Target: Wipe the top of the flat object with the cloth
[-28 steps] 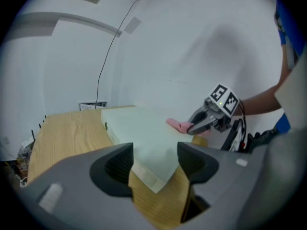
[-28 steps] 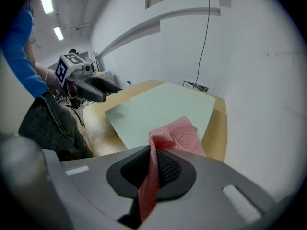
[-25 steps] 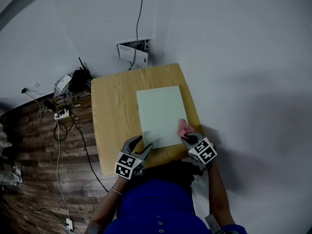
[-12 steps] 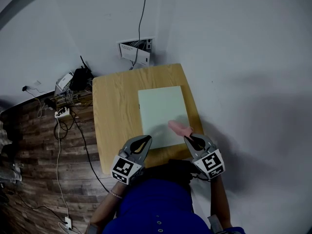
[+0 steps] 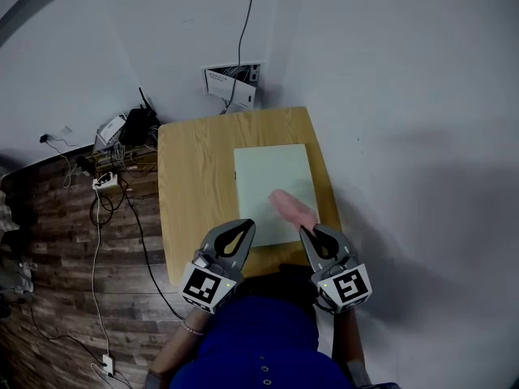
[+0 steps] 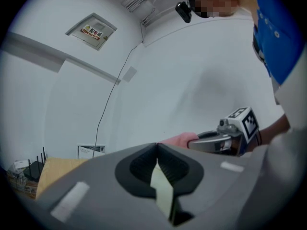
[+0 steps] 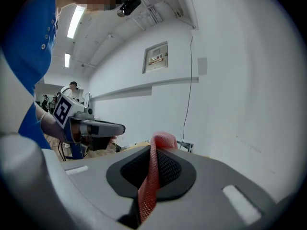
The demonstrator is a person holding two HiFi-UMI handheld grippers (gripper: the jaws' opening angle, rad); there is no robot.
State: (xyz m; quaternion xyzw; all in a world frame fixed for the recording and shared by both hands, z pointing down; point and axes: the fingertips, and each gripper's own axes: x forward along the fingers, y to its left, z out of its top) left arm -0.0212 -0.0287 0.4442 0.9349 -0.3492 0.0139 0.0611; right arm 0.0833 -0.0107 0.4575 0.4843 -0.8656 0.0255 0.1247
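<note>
lower the right gripper [image 5: 306, 229], pinched tight on the pink cloth [image 5: 289, 206], onto the pale flat object [image 5: 272, 177] on the right half of the table [image 5: 195, 177] and rub far to near (left gripper [image 5: 249, 224] closed, holding nothing).

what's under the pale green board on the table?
Only the wooden table shows, sticking out on all sides of the pale green board. The tabletop directly beneath is covered, so anything lying there cannot be seen.
</note>
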